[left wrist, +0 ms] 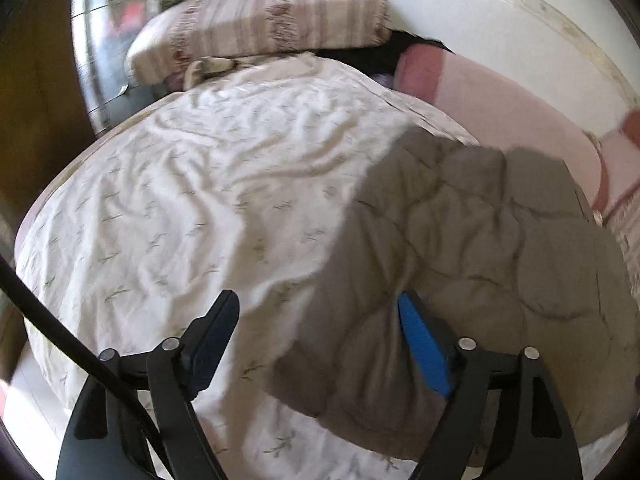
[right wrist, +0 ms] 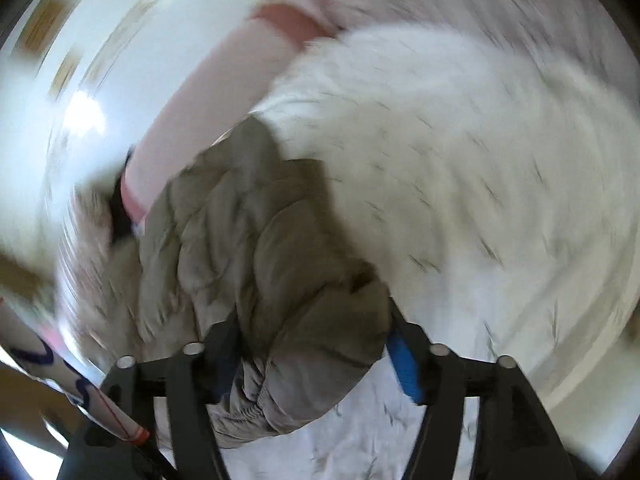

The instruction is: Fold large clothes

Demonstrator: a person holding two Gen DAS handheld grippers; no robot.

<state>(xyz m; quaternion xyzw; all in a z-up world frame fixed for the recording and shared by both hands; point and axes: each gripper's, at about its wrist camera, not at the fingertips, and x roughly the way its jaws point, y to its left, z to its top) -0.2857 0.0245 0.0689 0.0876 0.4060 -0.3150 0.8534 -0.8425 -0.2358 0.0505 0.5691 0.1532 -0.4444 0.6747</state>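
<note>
I read the job as partly done: the grey quilted jacket point(left wrist: 472, 248) lies bunched on the white sprigged bedcover point(left wrist: 168, 200), doubled over on itself rather than spread flat, so at least one fold seems to be in. It is not yet a tidy packet — the edges are lumpy and one elasticated cuff point(right wrist: 248, 412) trails loose at the near end, so I judge that squaring up and a further fold are left.

From the left wrist view, my left gripper point(left wrist: 320, 328) stands with its jaws wide apart and nothing pinched. The jacket fills the frame from about 1 o'clock round to 5 o'clock; its left edge runs between the fingers, and the blue pad point(left wrist: 424, 352) sits over the fabric, though I cannot tell if it touches.

From the right wrist view — badly blurred — my right gripper point(right wrist: 316, 348) is also spread. The jacket's puffy bulk sits between its fingers and runs up toward 11 o'clock. The pads do not look pressed into it, so I take it as released, not held.

A striped pillow point(left wrist: 256, 20) lies at 12 o'clock, well apart.
</note>
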